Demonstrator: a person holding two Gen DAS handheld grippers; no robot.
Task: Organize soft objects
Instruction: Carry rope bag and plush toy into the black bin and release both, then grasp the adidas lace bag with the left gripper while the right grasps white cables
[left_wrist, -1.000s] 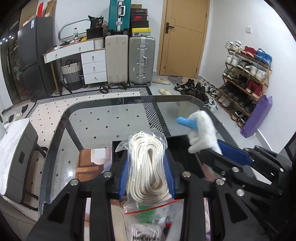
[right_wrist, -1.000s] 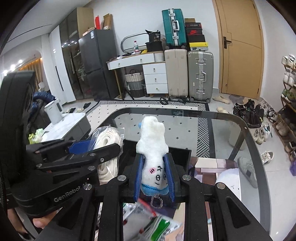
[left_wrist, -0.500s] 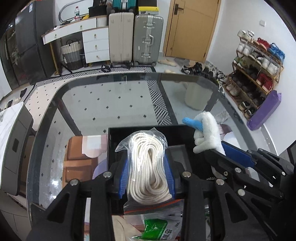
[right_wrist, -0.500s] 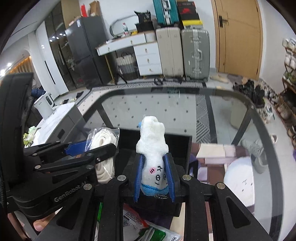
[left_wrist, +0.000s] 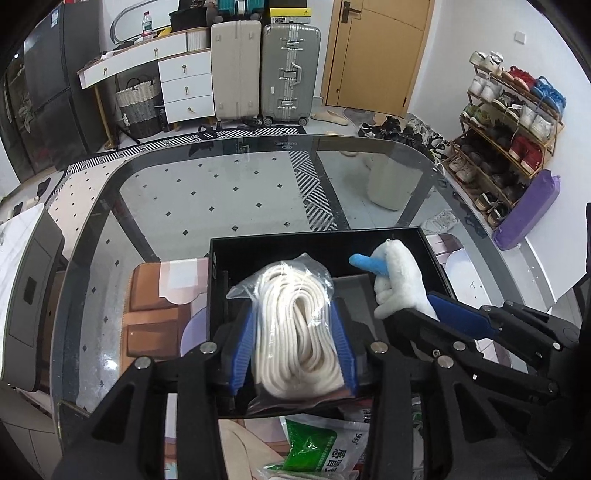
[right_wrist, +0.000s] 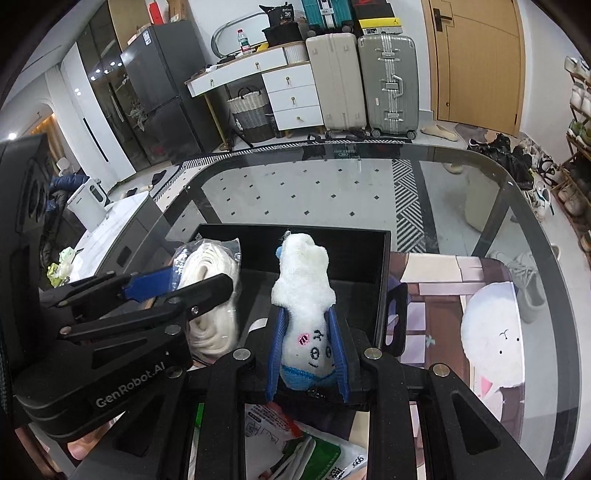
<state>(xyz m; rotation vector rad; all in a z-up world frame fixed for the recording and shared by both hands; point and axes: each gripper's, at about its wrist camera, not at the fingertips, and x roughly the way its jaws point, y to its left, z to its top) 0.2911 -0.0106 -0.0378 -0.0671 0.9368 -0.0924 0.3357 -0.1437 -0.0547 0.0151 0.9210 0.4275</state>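
Both views evenly lit, bright indoor light, no hard shadows. Strong fisheye: black vignette at all corners, door (left_wrist: 373, 55) and suitcases (left_wrist: 264, 70) bow outward near edges. Glass worktop (right_wrist: 480, 192) shows soft pale glare and faint reflections, smudges visible. Ceiling spots mirror as small hot points on dark glossy cabinets (right_wrist: 107, 92) in right view. Black box (left_wrist: 317, 247) interior reads dark, little detail. White plush (right_wrist: 303, 280) slightly overexposed. Near tool arms (left_wrist: 155, 406) soft, slightly out of focus at bottom; centre sharp, no motion blur.
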